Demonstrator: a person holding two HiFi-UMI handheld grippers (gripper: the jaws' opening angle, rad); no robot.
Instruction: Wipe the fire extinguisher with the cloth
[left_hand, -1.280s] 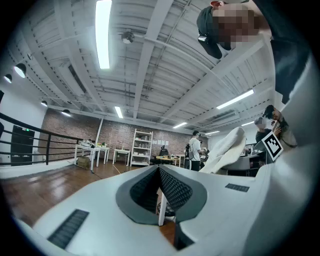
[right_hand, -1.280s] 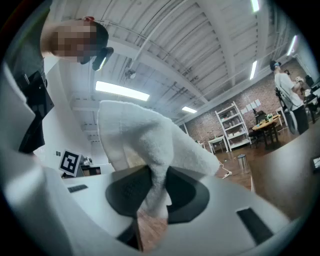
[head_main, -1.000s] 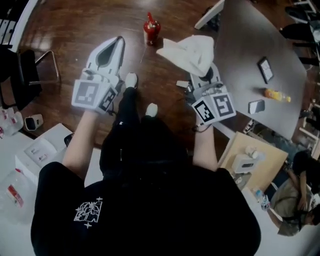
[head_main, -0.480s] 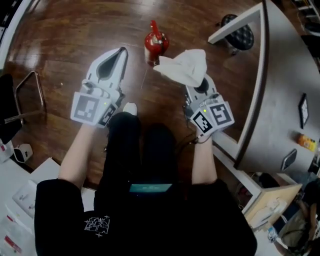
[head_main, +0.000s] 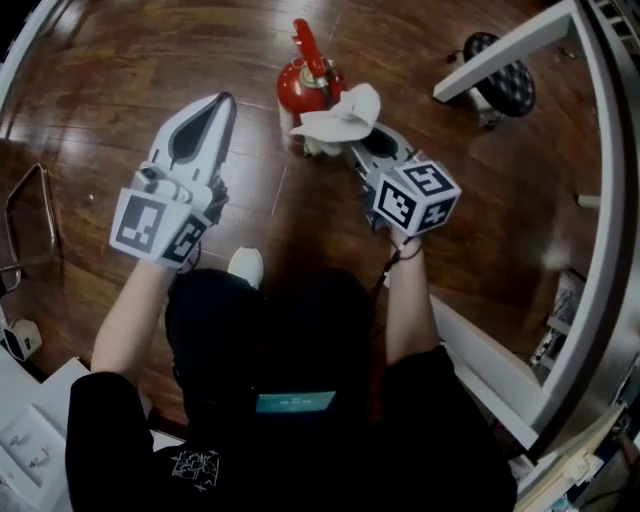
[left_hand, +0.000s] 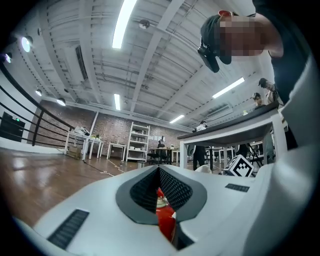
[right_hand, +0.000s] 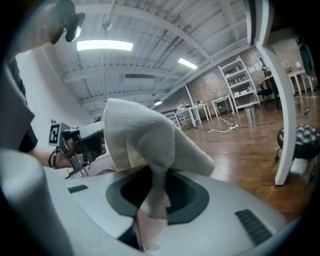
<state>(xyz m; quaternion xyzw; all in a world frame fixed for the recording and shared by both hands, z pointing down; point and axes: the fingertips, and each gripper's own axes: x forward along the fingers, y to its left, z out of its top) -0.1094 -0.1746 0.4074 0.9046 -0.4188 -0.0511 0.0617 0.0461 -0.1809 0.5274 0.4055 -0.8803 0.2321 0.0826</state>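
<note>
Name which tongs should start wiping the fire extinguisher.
Right. The right tongs are shut on the cloth, which hangs close beside the red fire extinguisher. The left tongs are shut on nothing and sit further off.

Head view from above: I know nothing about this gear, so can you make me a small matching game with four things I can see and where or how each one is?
Things:
1. fire extinguisher
2. cloth
3. left gripper
4. stool

Descriptions:
A. pinched in the jaws of the right gripper
B. red, standing on the wooden floor
C. jaws together, holding nothing
D. black and padded, at the upper right of the head view

Pairs: 1-B, 2-A, 3-C, 4-D
</note>
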